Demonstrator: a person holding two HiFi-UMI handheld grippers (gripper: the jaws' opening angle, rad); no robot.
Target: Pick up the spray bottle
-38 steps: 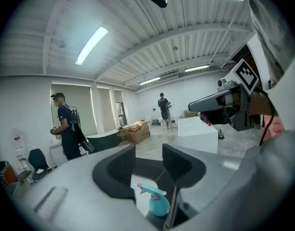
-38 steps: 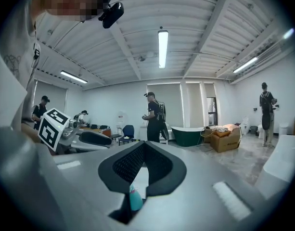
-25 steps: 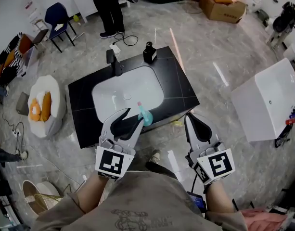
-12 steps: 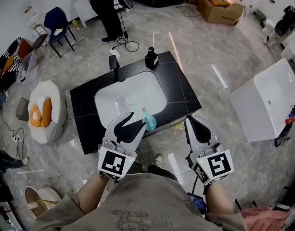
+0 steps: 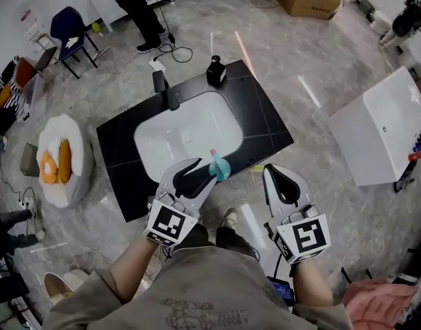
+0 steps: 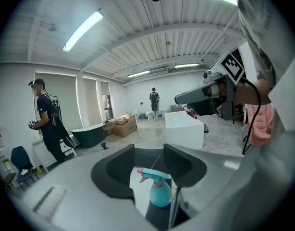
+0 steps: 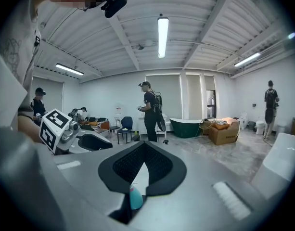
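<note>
Head view puts the spray bottle (image 5: 219, 168) upright at the near edge of the black counter (image 5: 265, 126), just beside the front rim of the white basin (image 5: 176, 139), with its pink trigger head toward the basin. It stands close to you, so it is an easy forward reach.

Your left gripper (image 5: 202, 172) is the 1 working here. Its 2 jaws are spread apart and angled up and to the right toward the teal body. In the left gripper view, the spray bottle (image 6: 160, 192) sits squarely in the gap of the left gripper (image 6: 148, 154), so the line of approach looks good. The jaws do not clasp it, and it seems to be just ahead of the tips rather than between them, though the depth is hard to judge. The wide opening suits the round lower body, which is likely a steadier hold than the thin neck or trigger.

Your right gripper (image 5: 274, 172) hangs off the counter's front edge, to the right of the bottle. In the right gripper view, the right gripper (image 7: 145, 146) has its pads pressed together at the tips with nothing held, and the spray bottle (image 7: 135, 197) shows only below them. Parked like this, it stays out of the left one's path.

A faucet (image 5: 170, 95) and a dark dispenser (image 5: 214, 72) stand at the far side, well apart from the reach.
</note>
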